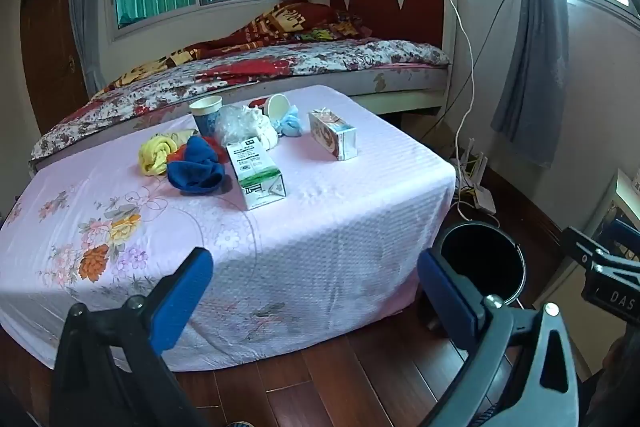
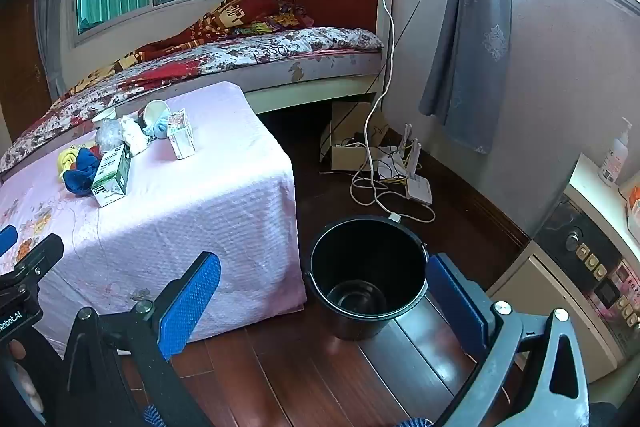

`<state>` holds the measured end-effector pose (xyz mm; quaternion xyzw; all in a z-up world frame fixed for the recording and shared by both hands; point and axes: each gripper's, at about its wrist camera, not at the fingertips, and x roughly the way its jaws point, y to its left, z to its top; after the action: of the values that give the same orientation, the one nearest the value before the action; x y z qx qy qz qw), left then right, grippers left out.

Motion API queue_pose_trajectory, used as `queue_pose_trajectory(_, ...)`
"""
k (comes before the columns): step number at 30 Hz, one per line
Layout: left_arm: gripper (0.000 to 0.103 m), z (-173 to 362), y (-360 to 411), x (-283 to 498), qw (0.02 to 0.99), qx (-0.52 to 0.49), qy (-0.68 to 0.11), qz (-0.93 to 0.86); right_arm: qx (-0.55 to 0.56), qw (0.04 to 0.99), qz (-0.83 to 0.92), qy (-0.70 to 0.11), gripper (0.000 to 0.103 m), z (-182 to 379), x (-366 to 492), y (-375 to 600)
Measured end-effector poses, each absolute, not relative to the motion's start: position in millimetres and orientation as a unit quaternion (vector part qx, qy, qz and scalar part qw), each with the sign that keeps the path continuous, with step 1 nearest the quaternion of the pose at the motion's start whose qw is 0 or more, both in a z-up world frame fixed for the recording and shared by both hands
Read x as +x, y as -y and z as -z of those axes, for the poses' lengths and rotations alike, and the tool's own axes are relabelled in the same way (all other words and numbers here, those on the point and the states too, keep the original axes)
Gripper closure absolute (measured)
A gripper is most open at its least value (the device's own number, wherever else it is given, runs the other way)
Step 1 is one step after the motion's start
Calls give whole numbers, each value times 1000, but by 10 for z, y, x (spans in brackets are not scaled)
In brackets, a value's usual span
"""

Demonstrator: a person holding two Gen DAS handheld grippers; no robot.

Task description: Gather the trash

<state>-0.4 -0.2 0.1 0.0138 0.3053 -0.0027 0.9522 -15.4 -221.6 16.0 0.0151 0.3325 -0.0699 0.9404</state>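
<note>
On top of the pink-covered table [image 1: 320,219], near its far edge, the trash was found gathered in a loose cluster: a green-and-white carton [image 1: 258,173] lying on its side nearest the cameras, a patterned carton [image 1: 332,135] standing apart to its right, an upright paper cup [image 1: 206,115], a tipped paper cup [image 1: 278,107], crumpled clear plastic [image 1: 234,123], white wadded tissue [image 1: 268,135] and a light blue wad [image 1: 290,125]. A yellow cloth [image 1: 156,155] and a blue cloth [image 1: 196,167] were noted just left of the green carton. A black bucket [image 2: 368,271] was seen on the wooden floor, just beside the table's right corner, holding only a dark round object at its bottom. The left gripper [image 1: 316,291] was held short of the table, jaws spread wide, nothing between them. The right gripper [image 2: 324,303] was aimed toward the bucket, jaws likewise spread and empty. A bed [image 1: 280,67] was recorded behind the table.
</note>
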Motion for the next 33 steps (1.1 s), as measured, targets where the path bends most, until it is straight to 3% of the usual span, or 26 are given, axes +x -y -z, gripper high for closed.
queue_pose_trajectory(33,1,-14,66,-7,952,24,-304,6,17,940,70,-333,0,-163,-146,2201)
